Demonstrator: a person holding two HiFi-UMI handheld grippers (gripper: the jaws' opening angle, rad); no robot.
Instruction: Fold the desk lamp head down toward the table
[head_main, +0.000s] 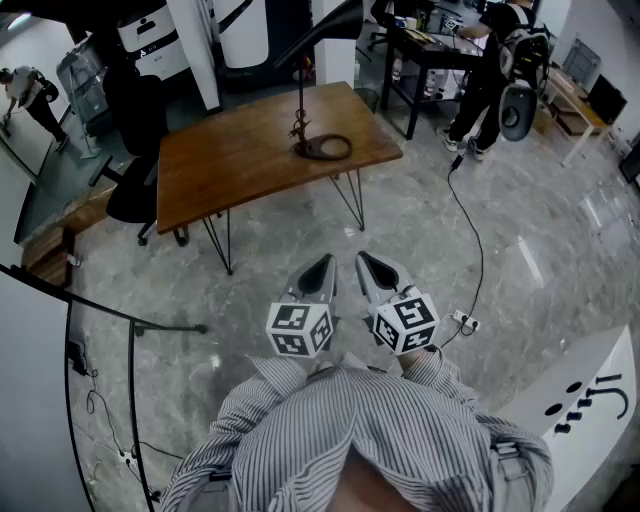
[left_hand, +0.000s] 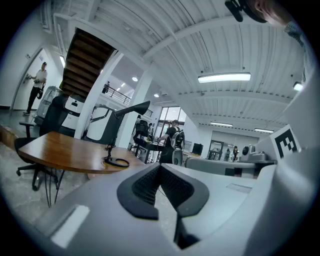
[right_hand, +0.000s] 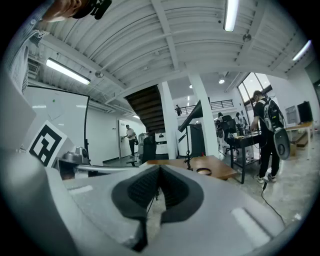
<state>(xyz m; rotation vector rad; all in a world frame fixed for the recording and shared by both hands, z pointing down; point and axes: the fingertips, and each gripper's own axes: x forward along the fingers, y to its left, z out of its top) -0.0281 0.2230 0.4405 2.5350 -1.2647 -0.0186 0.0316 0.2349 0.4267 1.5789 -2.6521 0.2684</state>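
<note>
A black desk lamp stands on the wooden table (head_main: 230, 170), its ring base (head_main: 325, 148) near the right end, a thin stem rising and the long head (head_main: 320, 35) angled upward. The left gripper view shows the lamp head (left_hand: 132, 110) raised above the base (left_hand: 117, 162); the right gripper view shows the same head (right_hand: 192, 116) and base (right_hand: 204, 171). My left gripper (head_main: 322, 268) and right gripper (head_main: 368, 265) are side by side close to my body, well short of the table. Both point at the table, are shut and hold nothing.
A black office chair (head_main: 135, 150) sits at the table's left end. A person with a backpack (head_main: 505, 60) stands at a dark desk (head_main: 430, 50) at the back right. A cable (head_main: 470, 240) runs across the floor to a power strip (head_main: 463, 321). A white counter (head_main: 590, 400) is at right.
</note>
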